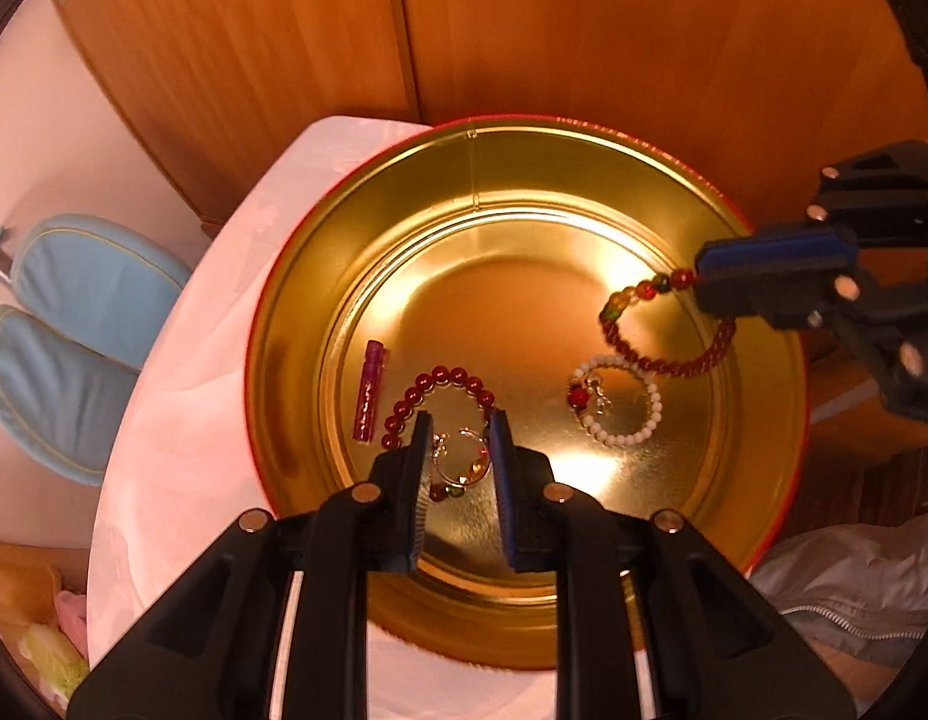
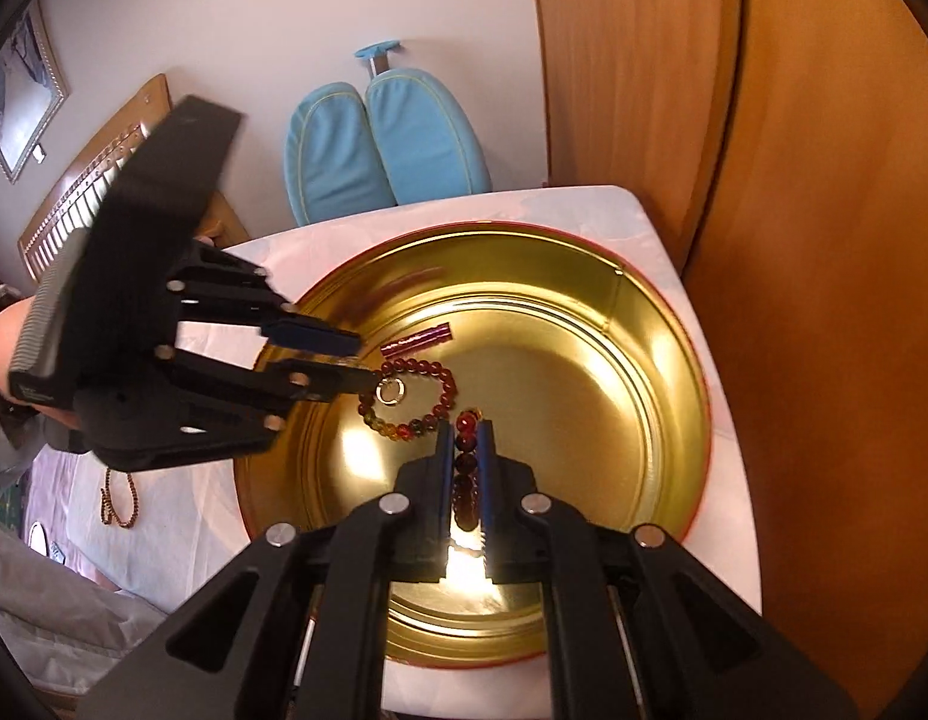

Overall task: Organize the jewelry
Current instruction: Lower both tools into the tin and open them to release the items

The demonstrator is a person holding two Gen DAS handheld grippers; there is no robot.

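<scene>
A round gold tin (image 1: 320, 276) with a red rim stands on a white cloth; it also shows in the right wrist view (image 2: 644, 324). In it lie a dark red bead bracelet (image 1: 440, 381) (image 2: 446, 381), a small metal ring (image 1: 461, 456) (image 2: 391, 391), a white bead bracelet (image 1: 650, 414) and a purple tube (image 1: 369, 399) (image 2: 416, 341). My left gripper (image 1: 460, 420) (image 2: 356, 360) is open over the ring and red bracelet. My right gripper (image 2: 465, 429) (image 1: 701, 282) is shut on a second red bead bracelet (image 1: 656, 360) (image 2: 466, 456), which hangs over the tin's right side.
A brown bead strand (image 2: 119, 501) lies on the cloth (image 2: 182, 510) left of the tin. Wooden cabinet doors (image 1: 524, 30) stand behind the table. A blue padded chair (image 2: 386, 144) is beyond the table edge. Grey clothing (image 1: 854, 594) lies at the right.
</scene>
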